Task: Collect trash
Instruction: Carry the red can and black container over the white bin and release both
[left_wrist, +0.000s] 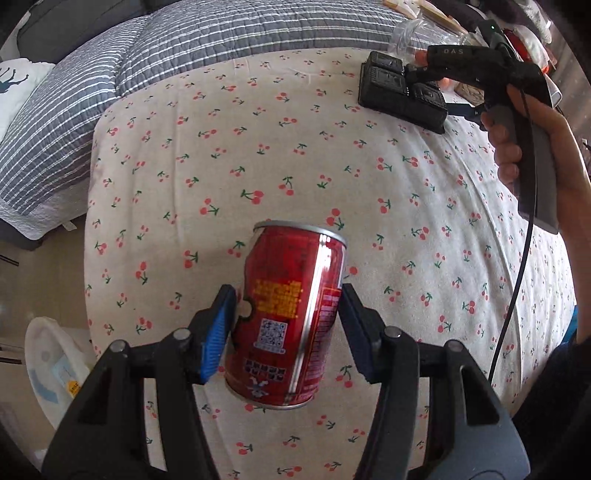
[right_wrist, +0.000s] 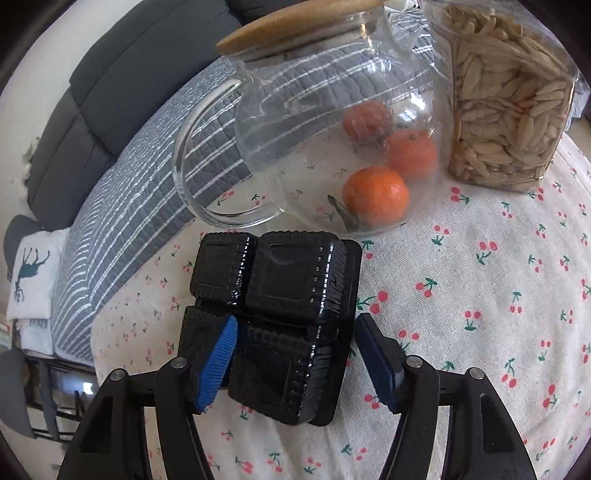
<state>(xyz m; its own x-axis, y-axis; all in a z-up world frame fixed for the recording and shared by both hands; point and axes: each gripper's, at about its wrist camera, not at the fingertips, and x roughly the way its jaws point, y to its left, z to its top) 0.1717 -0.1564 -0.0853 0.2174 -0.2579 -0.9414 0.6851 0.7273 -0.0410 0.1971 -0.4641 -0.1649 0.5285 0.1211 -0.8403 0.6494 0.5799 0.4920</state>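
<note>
In the left wrist view my left gripper (left_wrist: 288, 328) is shut on a red drink can (left_wrist: 288, 317), held tilted above the cherry-print tablecloth (left_wrist: 332, 166). A black plastic biscuit tray (left_wrist: 404, 92) lies at the table's far right, with my right gripper (left_wrist: 417, 79) over it. In the right wrist view the right gripper (right_wrist: 295, 354) is open with its fingers on either side of the black tray (right_wrist: 280, 317), which lies upside down on the cloth. The left pad (right_wrist: 218, 362) overlaps the tray's edge; the right pad (right_wrist: 376, 362) stands just clear of it.
A glass teapot with a wooden lid (right_wrist: 317, 122) stands behind the tray, with three oranges (right_wrist: 376, 195) seen through it. A clear bag of seeds (right_wrist: 509, 110) stands to its right. A striped grey quilt (left_wrist: 110, 81) lies beyond the table. A white bin (left_wrist: 55, 362) sits on the floor at left.
</note>
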